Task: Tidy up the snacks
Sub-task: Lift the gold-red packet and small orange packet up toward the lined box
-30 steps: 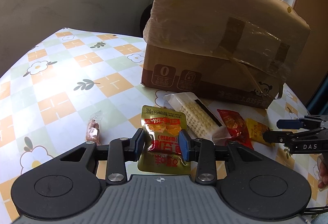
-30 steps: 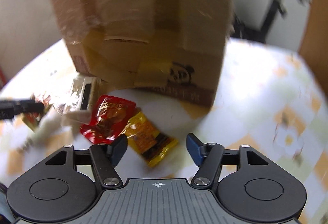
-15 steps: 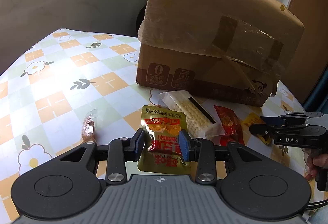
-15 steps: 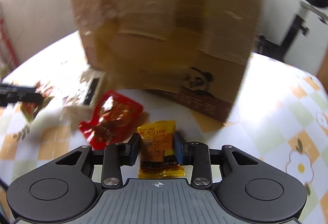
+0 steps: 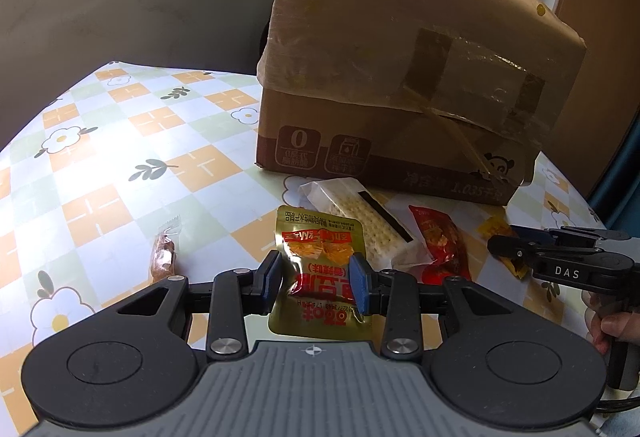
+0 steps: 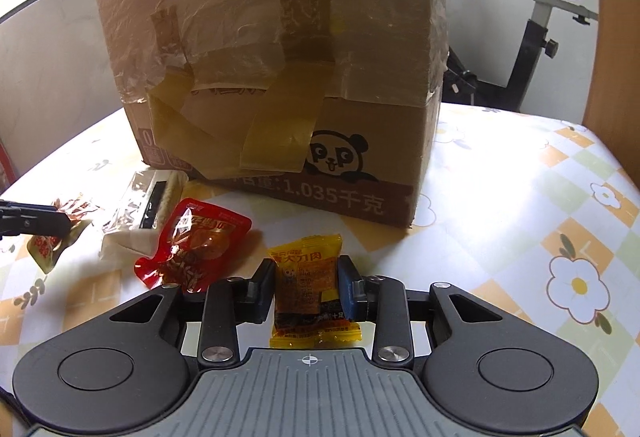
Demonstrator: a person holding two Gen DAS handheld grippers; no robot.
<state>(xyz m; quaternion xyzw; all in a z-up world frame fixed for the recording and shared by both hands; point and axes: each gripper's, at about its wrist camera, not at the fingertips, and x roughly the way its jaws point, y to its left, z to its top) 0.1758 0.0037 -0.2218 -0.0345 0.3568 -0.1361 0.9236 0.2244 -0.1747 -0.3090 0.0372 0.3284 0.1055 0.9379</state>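
Observation:
My left gripper [image 5: 316, 283] is shut on a gold and red snack pouch [image 5: 320, 269], its blue pads pressing both sides. In the right wrist view my right gripper [image 6: 306, 291] is shut on a yellow snack packet [image 6: 308, 285] lying on the tablecloth. The right gripper [image 5: 506, 245] also shows at the right of the left wrist view, over the yellow packet [image 5: 494, 227]. Between them lie a red pouch [image 6: 196, 249] and a clear-wrapped cracker pack [image 5: 356, 221]. A small wrapped candy [image 5: 164, 255] lies to the left. The left gripper's tip [image 6: 36, 223] enters the right wrist view at the left edge.
A large taped cardboard box [image 6: 280, 77] stands on the flowered tablecloth [image 5: 100, 165] just behind the snacks. An exercise bike [image 6: 552, 17] stands beyond the table. A hand [image 5: 608, 325] holds the right gripper's handle.
My right gripper moved in over the yellow packet and shut on it; a second ago its jaws stood wide apart. The left gripper kept still with the gold pouch.

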